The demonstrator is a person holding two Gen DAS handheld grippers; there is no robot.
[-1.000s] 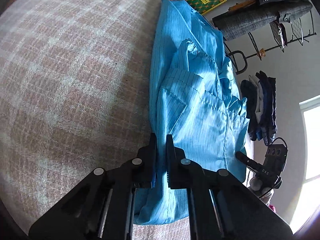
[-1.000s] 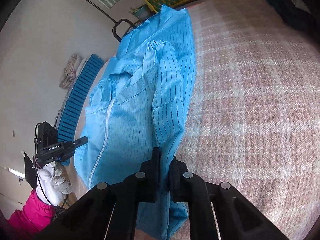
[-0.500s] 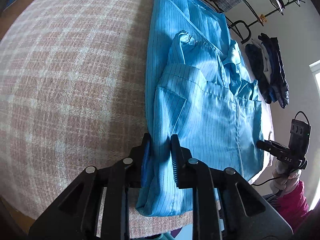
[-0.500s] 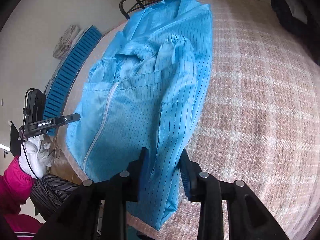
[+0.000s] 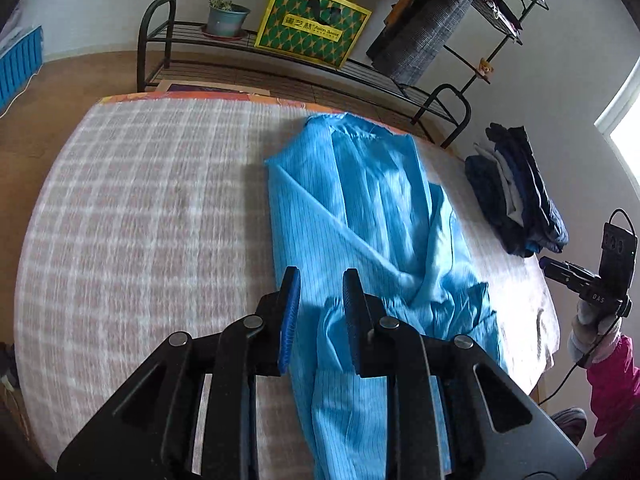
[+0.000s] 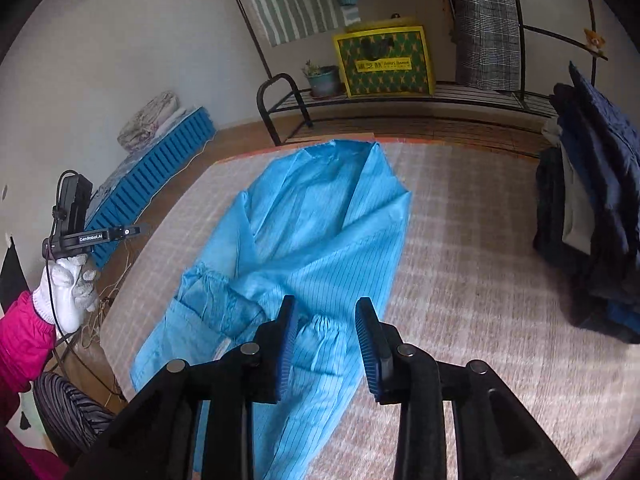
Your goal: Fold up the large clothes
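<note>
One blue garment [image 5: 360, 216], a thin-striped coat, lies on the plaid cover [image 5: 140, 216] of the bed, and it is the only piece laid out there. Its long axis runs from the near edge of the bed to the far edge, with the collar [image 6: 340, 152] pointing away toward the far end and the hem nearest the two tools. Both sides are folded in over the middle, so it makes a long narrow strip, and one gathered cuff [image 6: 324, 328] lies on top near the hem.

Two grippers are in view. The left gripper [image 5: 318, 304] hangs above the near part of the coat with its jaws spread a little apart; the cloth shows in the gap between them but lies below, and the pads do not press on it. The right gripper [image 6: 326, 334] has jaws parted somewhat wider, which have just been closing a little, and the cuff shows between them without being pinched.

To the right on the bed sits one heap of dark clothes [image 5: 516, 204]. Beyond the far end stands one black metal rack [image 6: 400, 96] with one yellow-green bag [image 6: 384, 62] and one potted plant [image 6: 322, 78] on it.
</note>
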